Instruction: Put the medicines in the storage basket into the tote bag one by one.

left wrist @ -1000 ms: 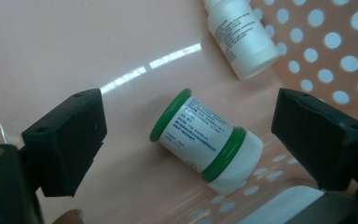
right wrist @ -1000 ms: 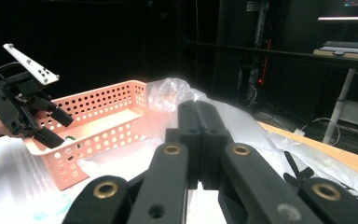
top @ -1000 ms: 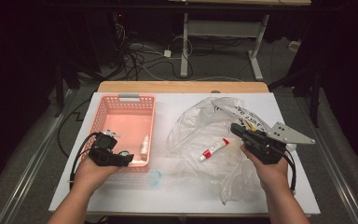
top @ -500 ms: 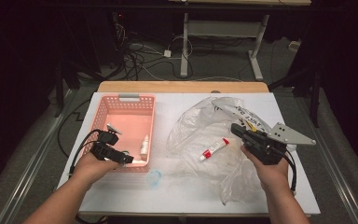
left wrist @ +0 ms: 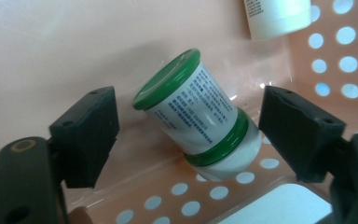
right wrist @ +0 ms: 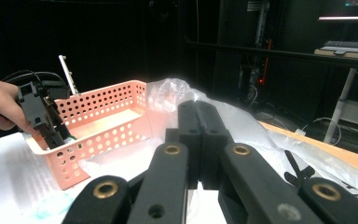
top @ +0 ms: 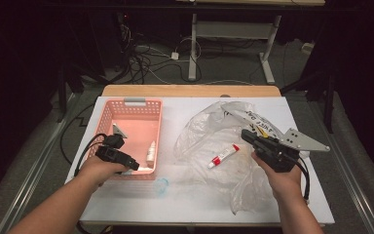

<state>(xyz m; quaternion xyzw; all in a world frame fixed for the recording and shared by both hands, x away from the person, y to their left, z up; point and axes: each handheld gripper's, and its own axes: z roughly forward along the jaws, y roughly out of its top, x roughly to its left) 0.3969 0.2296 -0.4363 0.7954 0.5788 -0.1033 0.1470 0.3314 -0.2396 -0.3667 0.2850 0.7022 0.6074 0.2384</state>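
Green-lidded cylindrical jar (left wrist: 200, 121) lies tilted in perforated pink basket (left wrist: 335, 70) between closing, untouching left gripper (left wrist: 186, 135) jaws.

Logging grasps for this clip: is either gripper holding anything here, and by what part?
Nothing is held. The left gripper is open astride the green-capped jar in the basket, pads clear of it. The right gripper is shut and empty.

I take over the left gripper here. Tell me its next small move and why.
Probably lift the left gripper straight up out of the basket. The green-capped jar lies tilted on the basket floor between the jaws, and neither pad touches it. The jaws have just been closing a little, so keep them off the jar while rising. The tube on the bag looks like the next item.
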